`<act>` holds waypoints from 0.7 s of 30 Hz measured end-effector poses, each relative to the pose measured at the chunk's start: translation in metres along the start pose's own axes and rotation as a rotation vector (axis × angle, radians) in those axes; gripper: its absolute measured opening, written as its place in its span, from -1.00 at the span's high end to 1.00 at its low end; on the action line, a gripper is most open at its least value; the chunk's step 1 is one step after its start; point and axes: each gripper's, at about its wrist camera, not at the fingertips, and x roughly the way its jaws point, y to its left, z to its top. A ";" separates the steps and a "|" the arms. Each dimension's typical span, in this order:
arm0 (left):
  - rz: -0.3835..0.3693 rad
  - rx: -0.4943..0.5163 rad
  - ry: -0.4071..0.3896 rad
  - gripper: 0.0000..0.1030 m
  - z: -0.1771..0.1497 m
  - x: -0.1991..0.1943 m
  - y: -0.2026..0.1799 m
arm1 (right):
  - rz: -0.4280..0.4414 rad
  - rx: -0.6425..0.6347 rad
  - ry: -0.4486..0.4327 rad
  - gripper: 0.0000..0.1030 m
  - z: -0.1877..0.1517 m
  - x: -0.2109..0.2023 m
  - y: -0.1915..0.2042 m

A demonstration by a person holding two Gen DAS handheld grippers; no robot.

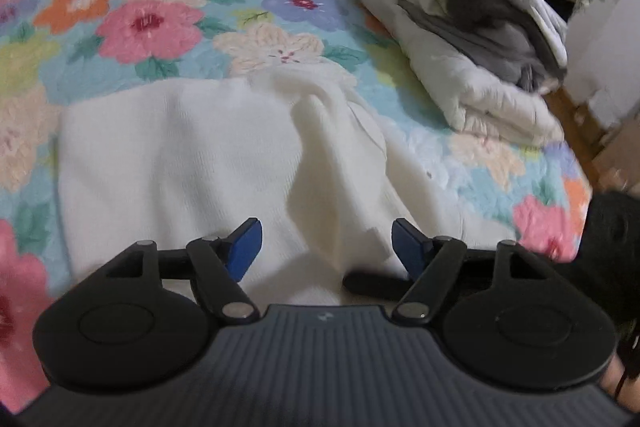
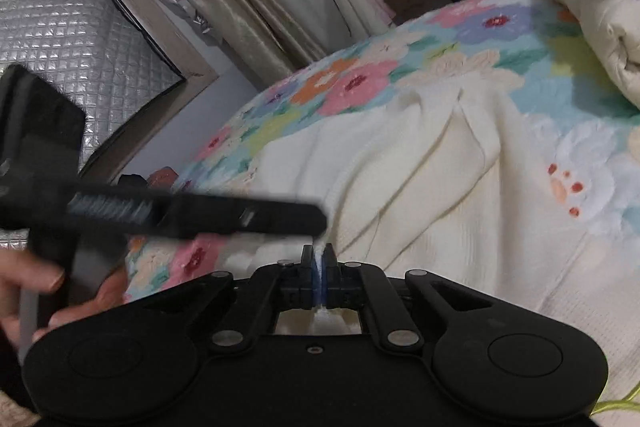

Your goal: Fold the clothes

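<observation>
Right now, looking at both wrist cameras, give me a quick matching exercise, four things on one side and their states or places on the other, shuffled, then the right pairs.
Things:
1. left gripper
2. right gripper
3. cream garment
4. folded bedding pile

States or places:
A. clamped on a pinch of cream fabric
B. stacked at the far right of the floral bedspread
C. jaws wide apart, holding nothing
D. spread on the bedspread with a raised crease

Pairs: 1-C, 2-A, 3-D, 4-B

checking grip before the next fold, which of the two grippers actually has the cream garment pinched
The right gripper: its jaws are shut on an edge of the cream garment. The left gripper is open above it.
</observation>
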 end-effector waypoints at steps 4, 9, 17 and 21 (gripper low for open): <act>-0.020 0.015 0.047 -0.37 0.018 0.019 0.006 | 0.012 -0.116 0.036 0.88 0.001 0.000 0.015; 0.328 0.181 0.074 0.76 0.008 0.039 -0.004 | 0.113 -0.018 0.057 0.23 0.004 -0.003 -0.007; 0.421 -0.004 -0.177 0.94 -0.010 -0.030 0.030 | 0.012 0.244 -0.156 -0.08 0.031 -0.036 -0.072; 0.420 -0.041 -0.200 0.94 -0.023 -0.041 0.042 | -0.113 0.096 -0.105 -0.09 0.051 -0.022 -0.073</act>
